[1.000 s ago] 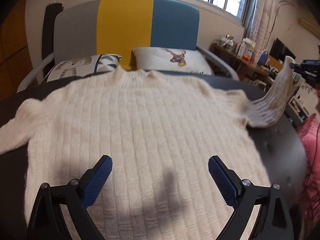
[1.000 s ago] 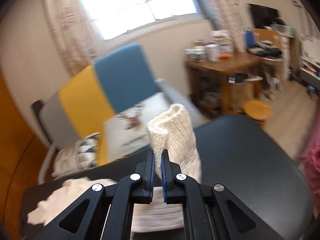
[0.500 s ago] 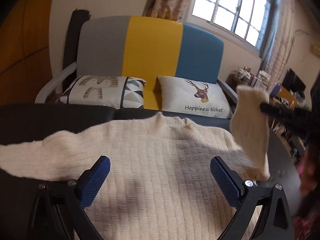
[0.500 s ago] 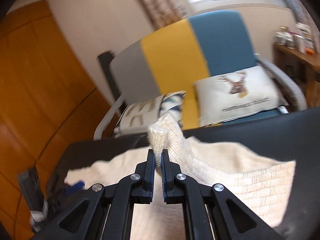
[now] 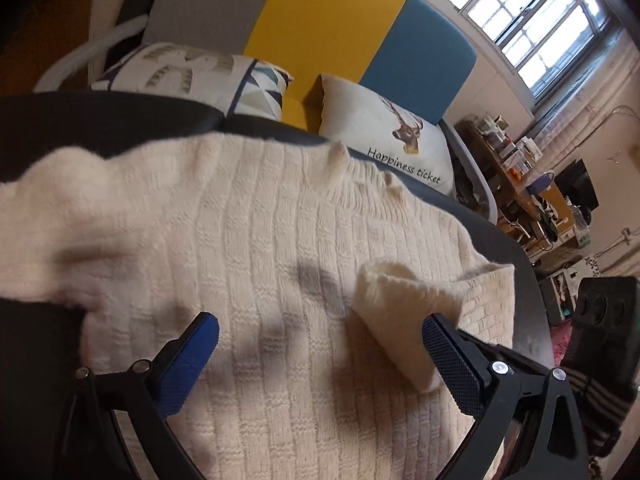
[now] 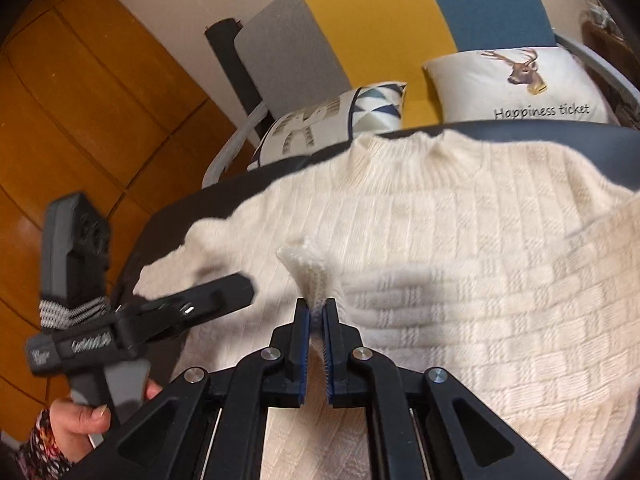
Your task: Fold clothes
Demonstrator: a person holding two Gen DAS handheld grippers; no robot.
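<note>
A cream knitted sweater lies spread flat on a dark table, collar toward the sofa. Its right sleeve is folded inward across the chest. My right gripper is shut on that sleeve's cuff, which stands up between the blue pads. My left gripper hangs open low over the sweater's body with nothing between its fingers; the folded cuff lies just by its right finger. In the right wrist view the left gripper shows at the left, held by a hand.
A sofa in grey, yellow and blue stands behind the table with a patterned cushion and a deer cushion. An orange wooden wall is at the left. A cluttered desk and a window are to the right.
My right gripper has carried the sleeve cuff from out at the right, up and across, down onto the chest. The left gripper has shifted sideways and rolled, staying open.
</note>
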